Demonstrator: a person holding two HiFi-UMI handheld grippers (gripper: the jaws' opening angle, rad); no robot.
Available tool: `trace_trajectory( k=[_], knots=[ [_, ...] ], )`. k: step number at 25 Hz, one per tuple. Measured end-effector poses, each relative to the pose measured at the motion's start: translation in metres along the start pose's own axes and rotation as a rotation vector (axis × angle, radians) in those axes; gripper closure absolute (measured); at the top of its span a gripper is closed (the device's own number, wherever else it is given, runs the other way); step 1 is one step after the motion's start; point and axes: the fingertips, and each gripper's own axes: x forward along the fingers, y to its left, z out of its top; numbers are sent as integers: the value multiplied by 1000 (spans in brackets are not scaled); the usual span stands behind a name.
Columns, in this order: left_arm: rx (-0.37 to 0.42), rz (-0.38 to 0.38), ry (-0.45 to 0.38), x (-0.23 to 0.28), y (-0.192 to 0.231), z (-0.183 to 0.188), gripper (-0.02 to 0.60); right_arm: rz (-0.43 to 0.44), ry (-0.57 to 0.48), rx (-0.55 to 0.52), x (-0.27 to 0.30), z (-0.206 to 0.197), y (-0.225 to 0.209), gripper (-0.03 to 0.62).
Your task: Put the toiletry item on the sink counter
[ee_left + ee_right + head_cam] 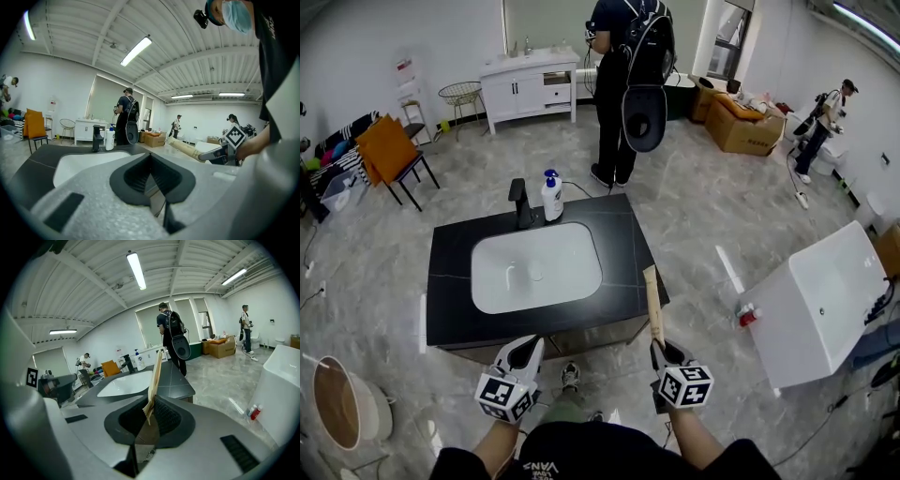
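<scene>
A long, thin beige paper-wrapped toiletry item (653, 300) sticks forward and up from my right gripper (659, 345), which is shut on its near end. Its far end reaches over the front right corner of the black sink counter (450, 281). The right gripper view shows the item (155, 376) pinched between the pads of my right gripper (151, 411). My left gripper (525, 347) hovers at the counter's front edge; in its own view the left gripper (150, 173) is shut with nothing in it. The counter holds a white basin (534, 267), a black faucet (519, 203) and a soap bottle (551, 197).
A person with a backpack and racket case (623, 84) stands just beyond the counter. A white tub (820, 300) stands at the right, a white vanity (530, 84) at the back, an orange chair (389, 150) at the left, cardboard boxes (750, 127) at the back right.
</scene>
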Motion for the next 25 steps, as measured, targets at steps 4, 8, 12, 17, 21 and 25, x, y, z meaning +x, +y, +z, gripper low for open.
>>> trace_trajectory(
  k=[4, 8, 12, 17, 21, 25],
  knots=[
    [11, -23, -10, 30, 24, 11, 574, -16, 5, -25, 34, 14, -2, 556],
    [28, -41, -38, 60, 51, 29, 574, -35, 19, -56, 75, 30, -7, 556],
    [34, -55, -46, 80, 76, 40, 574, -55, 58, -88, 113, 36, -12, 556],
    [27, -72, -40, 100, 105, 44, 574, -68, 135, -104, 158, 31, -17, 556],
    [23, -82, -36, 114, 125, 44, 574, -97, 173, -115, 186, 27, -25, 556],
    [22, -92, -30, 125, 143, 44, 574, -130, 193, -105, 205, 28, -34, 556]
  ],
)
